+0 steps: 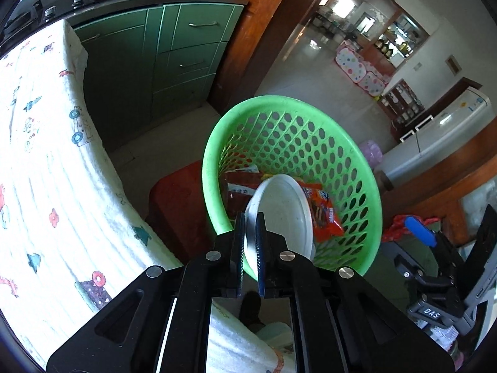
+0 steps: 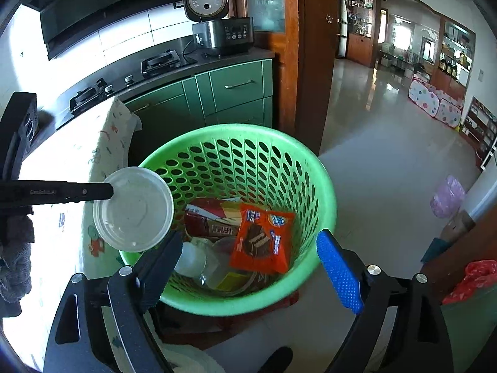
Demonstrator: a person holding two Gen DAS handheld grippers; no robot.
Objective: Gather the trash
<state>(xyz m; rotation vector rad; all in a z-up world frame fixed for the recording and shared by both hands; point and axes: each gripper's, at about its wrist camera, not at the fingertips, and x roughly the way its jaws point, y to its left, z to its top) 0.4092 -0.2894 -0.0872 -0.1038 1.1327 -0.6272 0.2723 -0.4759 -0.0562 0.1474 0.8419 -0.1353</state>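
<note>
the green basket (image 2: 236, 143) sits on a red stool (image 1: 174, 199) beside the cloth-covered bench (image 1: 46, 143), and it already holds a fair load of trash: an orange snack wrapper (image 2: 264, 237) lying on top, a dark red packet (image 2: 206, 220) behind it, a clear plastic bottle (image 2: 198, 262) low against the near wall and something yellow under it that i cannot make out

the left gripper (image 1: 250, 245) has its fingers clenched on the rim of a white plastic lid (image 1: 281, 214), held on edge. in the right wrist view the lid (image 2: 133, 209) hangs at the basket's left rim, partly over the opening and partly over the bench edge, so it is not yet inside. i judge this piece to be at its last step: carried to the basket, with only the shift over the opening and the letting go remaining

the right gripper (image 2: 248, 267) is released, its fingers (image 2: 338, 275) spread wide over the near side of the basket with nothing between them; the wrapper lies below in the basket, not in any grip

how much is left beyond the lid i cannot tell fully. the stretch of bench cloth that shows in the two views carries no loose trash, but much of it is out of view or washed out by glare, so more pieces may wait there
</note>
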